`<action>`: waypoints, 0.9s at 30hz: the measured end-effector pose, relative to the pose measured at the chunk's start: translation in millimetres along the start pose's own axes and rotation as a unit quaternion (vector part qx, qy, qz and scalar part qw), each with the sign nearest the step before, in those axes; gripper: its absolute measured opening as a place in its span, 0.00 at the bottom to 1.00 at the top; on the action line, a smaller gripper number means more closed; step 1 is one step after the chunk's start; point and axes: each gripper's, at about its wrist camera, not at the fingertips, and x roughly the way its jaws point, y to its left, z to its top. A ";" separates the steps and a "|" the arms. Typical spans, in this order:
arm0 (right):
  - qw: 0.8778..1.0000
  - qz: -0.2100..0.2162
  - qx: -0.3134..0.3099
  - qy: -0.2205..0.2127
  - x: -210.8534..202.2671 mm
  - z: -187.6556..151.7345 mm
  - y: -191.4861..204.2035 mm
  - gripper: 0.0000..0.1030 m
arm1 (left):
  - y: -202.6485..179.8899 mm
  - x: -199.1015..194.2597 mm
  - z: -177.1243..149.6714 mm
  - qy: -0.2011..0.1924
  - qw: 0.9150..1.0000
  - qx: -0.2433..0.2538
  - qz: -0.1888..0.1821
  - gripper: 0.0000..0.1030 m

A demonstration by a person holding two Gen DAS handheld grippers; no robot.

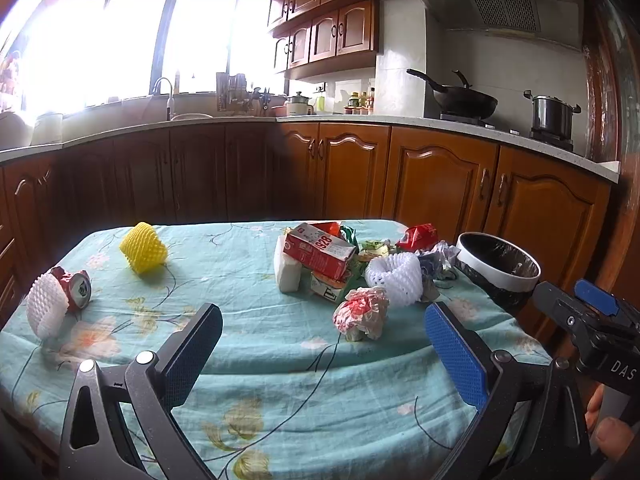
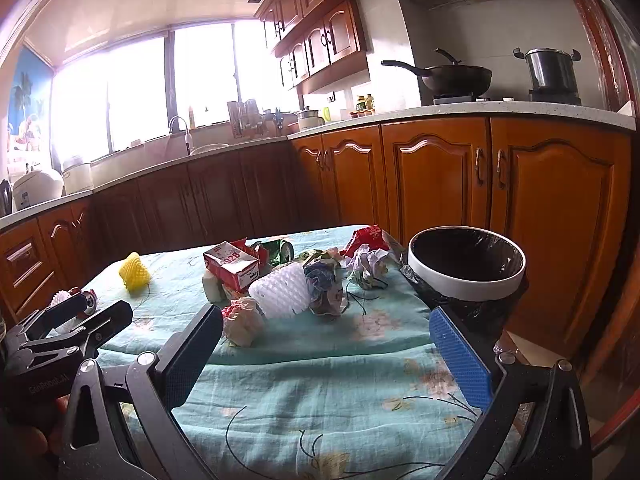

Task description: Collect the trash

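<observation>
Crumpled red-and-white paper wad [image 1: 361,312] lies just ahead of the left gripper [image 1: 323,354], slightly toward its blue finger; seen from the right gripper [image 2: 326,354], it sits beside the dark finger, off-centre. Both grippers hang over the near edge of the floral tablecloth [image 1: 248,280], jaws spread wide, nothing between them. Judgement: the wad is the nearest piece for either hand; the left is better lined up. It is roughly round, with no clear long axis, so jaw turn matters little.

Behind the wad: white foam net [image 1: 394,282], close behind it, then the red carton [image 1: 320,252] propped on a white block, more crumpled wrappers, and a red pouch further back. The net could catch a finger on approach. Bin with black liner [image 2: 466,268] stands at the table's right edge, ahead of the right gripper's blue finger. Well off to the left: yellow foam net [image 1: 143,253], crushed red can [image 1: 78,288] with a second white net against it.
</observation>
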 end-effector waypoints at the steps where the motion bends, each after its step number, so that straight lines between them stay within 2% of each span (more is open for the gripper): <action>1: 1.000 0.000 0.000 0.000 0.4 -0.1 0.2 1.00 | 0.6 0.6 0.0 0.000 1.000 -0.001 0.000 0.99; 20: 1.000 0.002 0.000 0.001 1.6 -2.2 2.4 1.00 | 9.6 5.1 0.2 0.002 1.000 -0.005 0.001 0.99; 27: 1.000 0.004 0.002 0.003 3.0 -5.2 3.9 1.00 | 1.1 0.6 -1.8 0.001 1.000 -0.004 0.001 0.99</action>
